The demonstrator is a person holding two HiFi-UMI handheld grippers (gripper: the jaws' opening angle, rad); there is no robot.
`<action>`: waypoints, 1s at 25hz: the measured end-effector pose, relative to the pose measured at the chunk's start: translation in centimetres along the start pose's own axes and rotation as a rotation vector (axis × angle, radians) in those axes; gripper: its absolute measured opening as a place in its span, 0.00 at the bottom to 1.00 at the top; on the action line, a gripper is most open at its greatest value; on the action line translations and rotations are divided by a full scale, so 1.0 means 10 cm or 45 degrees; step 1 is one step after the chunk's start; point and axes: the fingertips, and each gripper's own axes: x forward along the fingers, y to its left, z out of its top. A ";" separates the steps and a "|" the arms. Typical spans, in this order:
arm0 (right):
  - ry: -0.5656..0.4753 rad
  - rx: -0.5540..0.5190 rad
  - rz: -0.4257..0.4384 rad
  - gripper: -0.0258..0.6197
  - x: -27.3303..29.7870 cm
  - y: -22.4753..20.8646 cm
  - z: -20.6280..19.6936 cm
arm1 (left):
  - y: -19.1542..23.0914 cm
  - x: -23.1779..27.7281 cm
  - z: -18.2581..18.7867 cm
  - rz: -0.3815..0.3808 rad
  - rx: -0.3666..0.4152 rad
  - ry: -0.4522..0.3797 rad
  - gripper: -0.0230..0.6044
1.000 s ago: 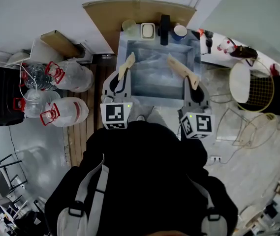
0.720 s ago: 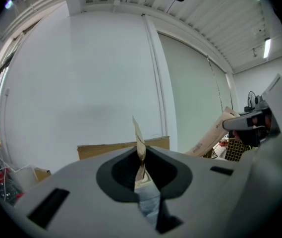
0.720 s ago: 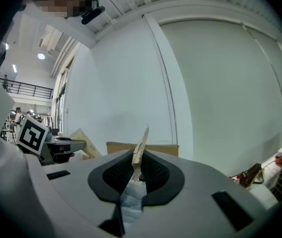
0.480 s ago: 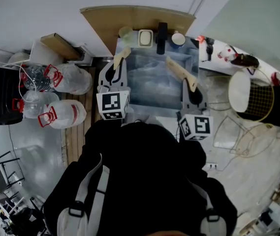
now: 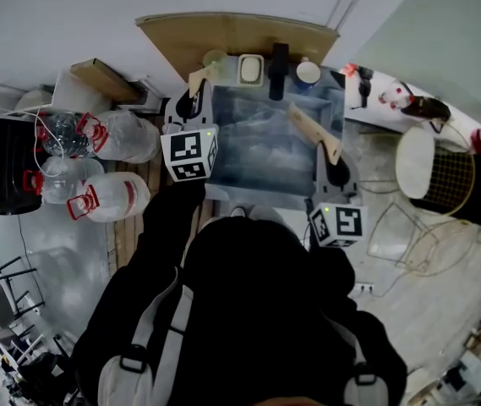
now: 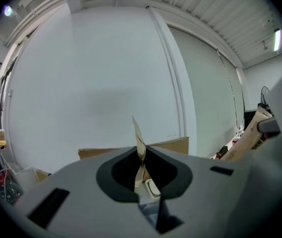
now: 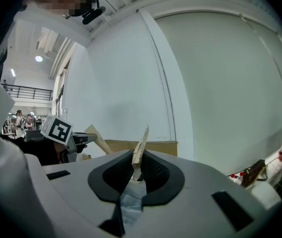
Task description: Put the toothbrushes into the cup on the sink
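Two grippers work over one steel sink [image 5: 257,155]. The left gripper [image 5: 196,79], jaws pressed together on nothing, sits at the sink's left rear corner, just beside the pale green cup [image 5: 215,57]. The right gripper [image 5: 293,108], likewise closed and empty, hangs over the basin's right half. Two cups stand on the back rim, the second a blue-rimmed cup [image 5: 308,73], with one soap dish [image 5: 251,68] and one black faucet [image 5: 279,57] between them. The basin lies open between the grippers, and the wall stands close behind the rim.

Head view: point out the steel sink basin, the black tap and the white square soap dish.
steel sink basin [image 5: 257,146], head view, bare basin floor.
black tap [image 5: 279,59], head view, its body.
white square soap dish [image 5: 251,68], head view, its centre.
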 end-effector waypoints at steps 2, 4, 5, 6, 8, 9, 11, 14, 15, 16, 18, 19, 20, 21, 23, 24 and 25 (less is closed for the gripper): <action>0.004 0.001 -0.004 0.10 0.00 -0.03 0.00 | 0.06 0.10 -0.03 0.012 -0.003 0.016 0.09; 0.009 0.000 -0.006 0.10 0.00 -0.04 -0.01 | 0.12 0.20 -0.07 0.024 -0.010 0.031 0.09; 0.011 0.000 -0.007 0.10 0.00 -0.06 -0.02 | 0.14 0.25 -0.09 0.028 -0.020 0.038 0.09; 0.012 0.000 -0.008 0.10 0.00 -0.07 -0.03 | 0.17 0.31 -0.11 0.032 -0.033 0.045 0.09; 0.014 -0.003 -0.011 0.10 0.00 -0.10 -0.03 | 0.21 0.42 -0.17 0.039 -0.060 0.062 0.09; 0.015 -0.005 -0.013 0.10 0.01 -0.12 -0.03 | 0.24 0.48 -0.21 0.041 -0.070 0.073 0.09; 0.018 -0.008 -0.019 0.10 0.01 -0.14 -0.03 | 0.27 0.58 -0.27 0.042 -0.079 0.097 0.09; 0.026 -0.008 -0.030 0.10 0.00 -0.20 -0.04 | 0.27 0.70 -0.36 0.040 -0.077 0.126 0.09; 0.028 -0.008 -0.034 0.10 0.00 -0.21 -0.04 | 0.28 0.74 -0.38 0.038 -0.078 0.133 0.09; 0.029 -0.006 -0.035 0.10 0.00 -0.22 -0.05 | 0.28 0.77 -0.41 0.036 -0.080 0.139 0.09; 0.034 -0.004 -0.036 0.10 0.00 -0.23 -0.07 | 0.28 0.84 -0.47 0.030 -0.076 0.157 0.09; 0.036 -0.005 -0.035 0.10 -0.01 -0.24 -0.08 | 0.27 0.88 -0.50 0.026 -0.068 0.167 0.09; 0.038 -0.006 -0.034 0.10 -0.01 -0.24 -0.09 | 0.26 0.91 -0.53 0.022 -0.058 0.176 0.09; 0.042 -0.007 -0.035 0.10 -0.02 -0.25 -0.10 | 0.26 0.95 -0.56 0.018 -0.049 0.187 0.09; 0.050 -0.005 -0.039 0.10 -0.02 -0.26 -0.12 | 0.26 1.02 -0.63 0.012 -0.045 0.212 0.09; 0.053 -0.005 -0.040 0.10 -0.02 -0.26 -0.13 | 0.27 1.06 -0.67 0.012 -0.048 0.224 0.09; 0.055 -0.005 -0.042 0.10 -0.02 -0.27 -0.14 | 0.27 1.08 -0.70 0.011 -0.053 0.235 0.09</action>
